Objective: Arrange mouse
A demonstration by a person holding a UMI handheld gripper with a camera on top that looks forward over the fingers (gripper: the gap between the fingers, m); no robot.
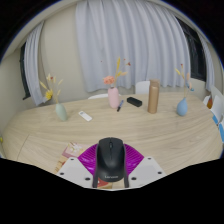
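Note:
A black computer mouse [110, 160] sits between my gripper's [110, 172] two fingers, its nose pointing away from me. The magenta pads [88, 160] press against both of its sides, so the fingers are shut on it. The mouse is held over the light wooden table [60, 130], near its front edge. I cannot tell whether its underside touches the table.
Along the back of the table stand a green vase with flowers [60, 110], a pink vase [113, 98], a tall tan cylinder [154, 96], a blue vase [183, 105], a small black object [134, 101] and a small white object [85, 116]. White curtains hang behind.

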